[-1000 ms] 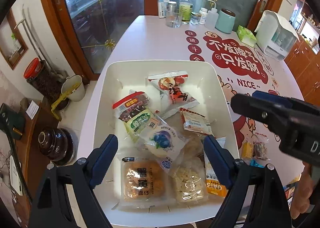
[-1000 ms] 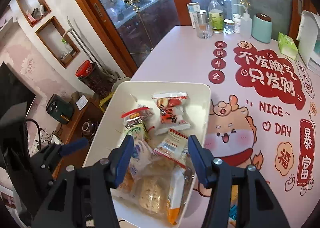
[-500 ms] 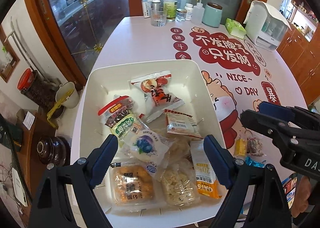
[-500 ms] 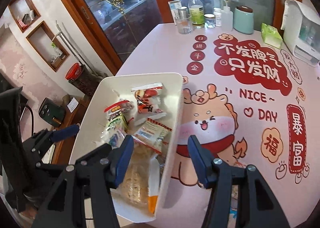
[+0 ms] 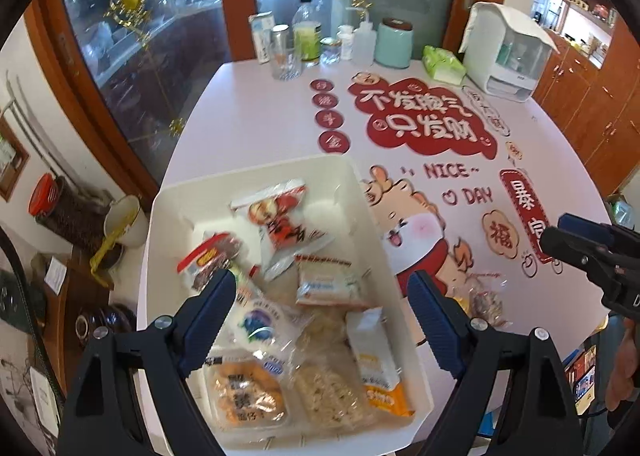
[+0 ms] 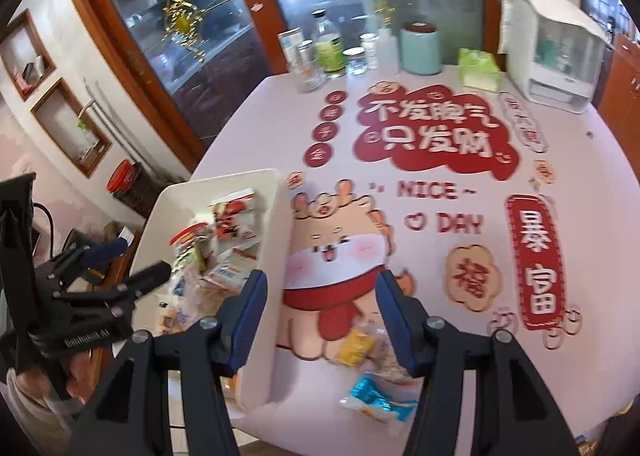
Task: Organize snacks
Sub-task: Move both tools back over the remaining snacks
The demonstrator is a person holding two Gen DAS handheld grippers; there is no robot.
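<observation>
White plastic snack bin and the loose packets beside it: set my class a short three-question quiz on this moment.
1. True or false: every snack already lies inside the white plastic bin.
2. Which tongs hang over the bin: left tongs or right tongs?
3. What colour is the crinkly wrapper nearest the table's front edge?

Key: 1 false, loose packets lie on the printed pink tablecloth. 2 left. 3 blue.
</observation>
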